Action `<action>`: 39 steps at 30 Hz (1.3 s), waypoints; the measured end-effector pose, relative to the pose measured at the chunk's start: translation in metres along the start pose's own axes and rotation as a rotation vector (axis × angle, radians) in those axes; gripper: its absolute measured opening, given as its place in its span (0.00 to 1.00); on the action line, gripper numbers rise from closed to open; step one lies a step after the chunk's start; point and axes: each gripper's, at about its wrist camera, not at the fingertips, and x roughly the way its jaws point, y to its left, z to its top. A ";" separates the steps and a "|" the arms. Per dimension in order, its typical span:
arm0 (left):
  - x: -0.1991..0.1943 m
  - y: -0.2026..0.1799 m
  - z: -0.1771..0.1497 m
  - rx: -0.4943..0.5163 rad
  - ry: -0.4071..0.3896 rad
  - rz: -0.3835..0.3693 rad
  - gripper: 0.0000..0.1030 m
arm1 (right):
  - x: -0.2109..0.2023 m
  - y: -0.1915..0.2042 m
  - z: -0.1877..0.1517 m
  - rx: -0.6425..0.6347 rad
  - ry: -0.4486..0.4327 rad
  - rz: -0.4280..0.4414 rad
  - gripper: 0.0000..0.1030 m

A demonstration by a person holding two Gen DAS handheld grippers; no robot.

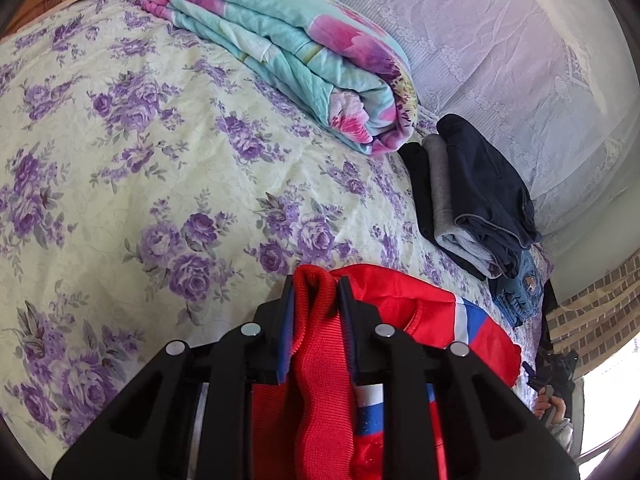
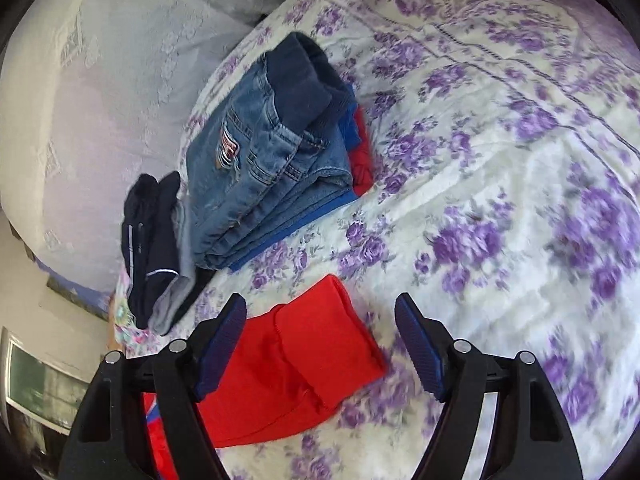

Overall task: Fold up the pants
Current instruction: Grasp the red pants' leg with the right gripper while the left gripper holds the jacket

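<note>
Left wrist view: the left gripper (image 1: 316, 292) is clamped on the ribbed red band of the red pants (image 1: 420, 312), the pads pinching a thick bunch of knit that fills the narrow gap between them. The rest of the garment, with its white and blue stripe, spills off to the right over the floral bedspread (image 1: 140, 168). Beyond it, near the bed's edge, sits a stack of folded dark and grey clothes (image 1: 472, 196), and further back a folded turquoise quilt (image 1: 288, 52).

Right wrist view: the right gripper (image 2: 320, 344) stands wide, nothing pressed by either pad. A red cuff end of the pants (image 2: 292, 364) lies flat on the bedspread (image 2: 500, 208) directly beneath and between the jaws, closer to the left pad, its long axis running from the lower left up toward the frame's centre. Folded jeans (image 2: 264, 152) rest on other red and blue garments further up the bed, well apart from the cuff; a small dark folded pile (image 2: 152, 240) lies to their left.

The coming move appears to hinge on that cuff: the right hand is the nearer one, and the leg end sits within its open jaws, ready to be pinched while the left keeps hold of the band.
</note>
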 end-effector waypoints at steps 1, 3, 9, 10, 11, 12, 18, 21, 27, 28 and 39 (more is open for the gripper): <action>0.001 0.002 0.000 -0.012 0.003 -0.007 0.22 | 0.007 0.001 0.003 -0.016 0.012 -0.001 0.66; 0.005 0.006 0.002 -0.034 0.015 -0.023 0.27 | 0.021 0.003 0.005 -0.042 0.046 0.006 0.59; 0.011 0.005 0.003 -0.036 0.026 -0.020 0.34 | 0.043 0.007 -0.001 -0.090 0.094 0.004 0.37; 0.011 0.004 0.003 -0.035 0.026 -0.022 0.34 | 0.042 0.007 -0.001 -0.090 0.091 0.005 0.29; 0.011 0.004 0.003 -0.034 0.023 -0.024 0.32 | 0.041 0.007 -0.001 -0.086 0.085 0.008 0.25; 0.011 0.004 0.004 -0.032 0.021 -0.031 0.23 | 0.038 0.006 -0.001 -0.087 0.073 0.011 0.15; -0.001 -0.007 0.002 0.019 -0.024 -0.056 0.14 | 0.006 0.023 -0.007 -0.153 0.013 0.039 0.07; -0.013 -0.011 0.003 0.022 -0.056 -0.088 0.13 | -0.012 0.032 -0.012 -0.174 -0.012 0.040 0.06; -0.034 -0.019 0.000 -0.001 -0.079 -0.179 0.13 | -0.050 0.033 -0.021 -0.166 -0.074 0.053 0.06; -0.037 -0.020 -0.001 -0.004 -0.079 -0.193 0.13 | -0.059 0.031 -0.023 -0.162 -0.088 0.056 0.06; -0.079 -0.030 -0.022 0.061 -0.055 -0.245 0.13 | -0.132 -0.012 -0.066 -0.085 -0.145 0.044 0.00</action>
